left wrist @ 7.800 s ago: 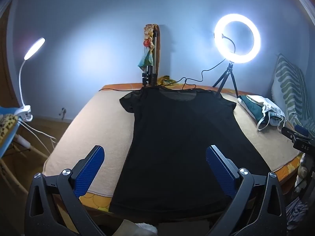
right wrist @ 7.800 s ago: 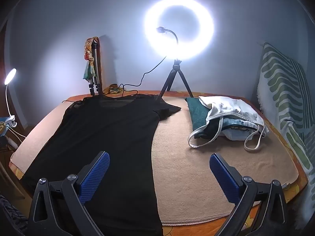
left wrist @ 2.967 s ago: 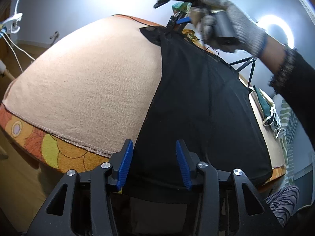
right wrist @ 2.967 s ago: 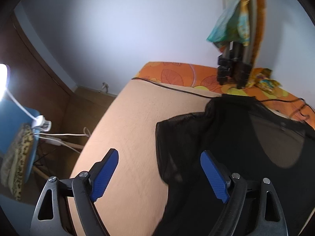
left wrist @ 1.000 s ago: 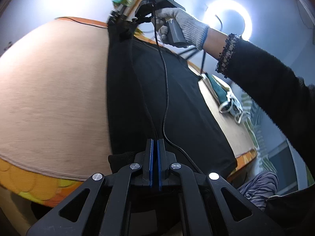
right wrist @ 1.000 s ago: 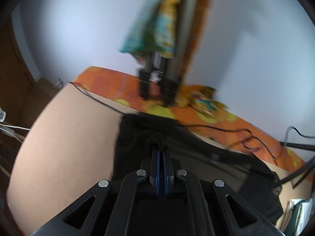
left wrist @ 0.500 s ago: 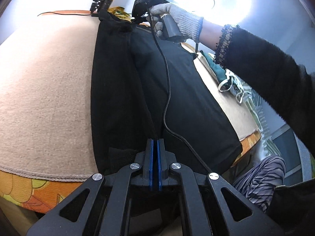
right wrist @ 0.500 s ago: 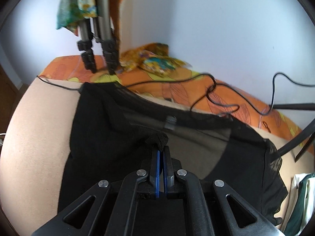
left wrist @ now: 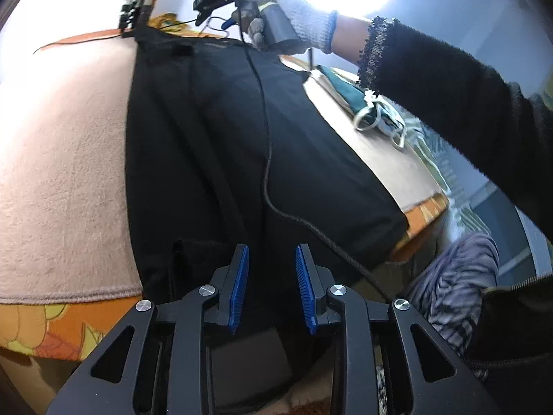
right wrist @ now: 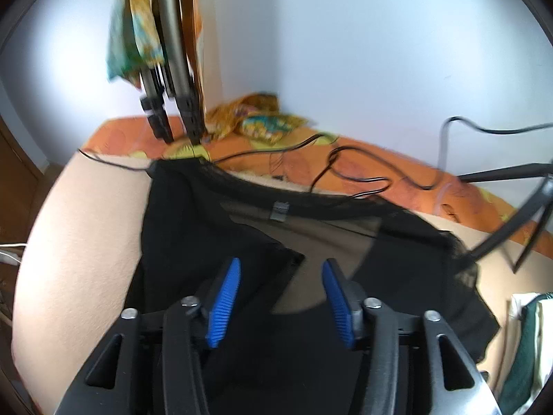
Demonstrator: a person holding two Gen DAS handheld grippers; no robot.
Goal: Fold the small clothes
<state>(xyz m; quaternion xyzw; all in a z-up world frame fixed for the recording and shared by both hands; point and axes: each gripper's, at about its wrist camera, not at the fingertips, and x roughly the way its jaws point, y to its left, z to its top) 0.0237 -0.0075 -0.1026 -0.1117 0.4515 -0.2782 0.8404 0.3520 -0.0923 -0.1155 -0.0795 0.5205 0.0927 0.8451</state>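
A black T-shirt (left wrist: 224,138) lies lengthwise on the beige blanket (left wrist: 62,173), its left side and sleeve folded in over the middle. My left gripper (left wrist: 272,288) hovers at the hem. Its jaws are opening, with fabric lying under the gap and neither pad pressing on it. In the right wrist view the shirt (right wrist: 193,242) fills the lower half, with the collar label (right wrist: 280,210) ahead. My right gripper (right wrist: 280,297) is above the chest and its jaws are opening. The folded sleeve tip (right wrist: 293,259) lies loose just ahead of them. A gloved hand (left wrist: 293,10) holds that gripper near the collar.
A black cable (left wrist: 266,159) from the right gripper trails down the shirt. A pile of white and teal clothes (left wrist: 373,103) sits on the right of the bed. Tripod legs (right wrist: 172,103), loose cables (right wrist: 345,173) and the ring light's stand (right wrist: 511,228) line the far edge.
Both grippers were shut on the shirt's left edge and carried it rightward over the middle. Now both sets of jaws have come apart and the fabric lies folded on the shirt.
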